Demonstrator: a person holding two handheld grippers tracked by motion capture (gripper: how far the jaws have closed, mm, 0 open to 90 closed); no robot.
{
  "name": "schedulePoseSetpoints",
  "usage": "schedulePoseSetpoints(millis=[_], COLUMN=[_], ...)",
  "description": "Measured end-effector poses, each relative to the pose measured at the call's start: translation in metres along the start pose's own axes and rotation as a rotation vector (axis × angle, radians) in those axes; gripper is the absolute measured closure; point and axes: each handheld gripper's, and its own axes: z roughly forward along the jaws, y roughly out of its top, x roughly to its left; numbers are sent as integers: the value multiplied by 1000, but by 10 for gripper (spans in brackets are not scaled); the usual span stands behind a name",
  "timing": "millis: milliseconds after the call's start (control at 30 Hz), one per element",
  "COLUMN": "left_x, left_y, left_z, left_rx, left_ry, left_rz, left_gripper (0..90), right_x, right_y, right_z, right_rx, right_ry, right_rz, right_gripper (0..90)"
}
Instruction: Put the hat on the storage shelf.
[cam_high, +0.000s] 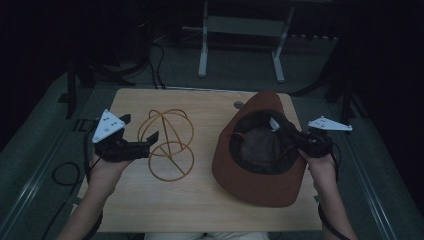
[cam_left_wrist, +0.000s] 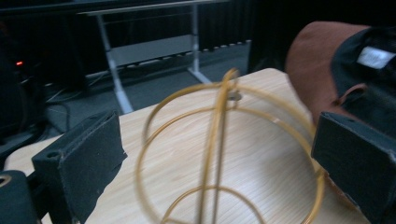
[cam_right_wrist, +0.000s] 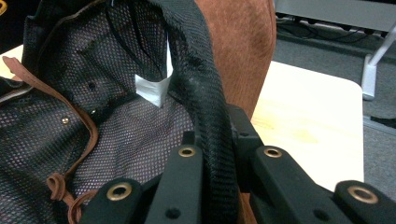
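Hat, high view: brown hat (cam_high: 260, 185) lies crown-down on the right half of the wooden table (cam_high: 200, 200), its dark mesh lining facing up.
Right hand, high view: my right gripper (cam_high: 295, 139) reaches in from the hat's right side, forearm coming up from the bottom edge; its jaws are clamped on the inner band at the rim.
Left hand, high view: my left gripper (cam_high: 142, 135) is held above the table's left side, jaws apart, pointing at the wire frame (cam_high: 167, 145) just beside them.
Left gripper view: both jaws stand wide, the wire frame (cam_left_wrist: 224, 154) between and beyond them, untouched; the hat (cam_left_wrist: 317, 65) sits at upper right.
Right gripper view: jaws pinch the black band (cam_right_wrist: 205, 102) of the hat (cam_right_wrist: 238, 42); a white label (cam_right_wrist: 152, 89) hangs inside.
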Motion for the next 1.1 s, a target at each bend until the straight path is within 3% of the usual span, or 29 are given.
schedulePoseSetpoints(millis=[200,367,800,900,933,1000,1100], left_x=[-19,-37,-95,-107,-112,-124,-133], left_y=[20,31,40,40,39,39,38], left_z=[20,40,103,118,121,127,138], left_rx=[-20,-3,60,73,78,84,101], left_ry=[-44,-90,-210,-221,-206,-181,-218], left_rz=[29,62,131,143,157,219,205], left_gripper=[28,28,29,29,29,29,29], right_x=[2,3,11,12,13,14,14], right_y=[-2,-3,-1,-1,-1,-1,-2], right_z=[-1,-4,-8,-8,-8,-8,-9], right_rx=[5,7,-4,-4,-5,-4,-7], right_ry=[6,9,28,32,33,36,43], right_rz=[-6,-12,-26,-30,-31,-32,-29], right_gripper=[851,851,850,850,850,850,850])
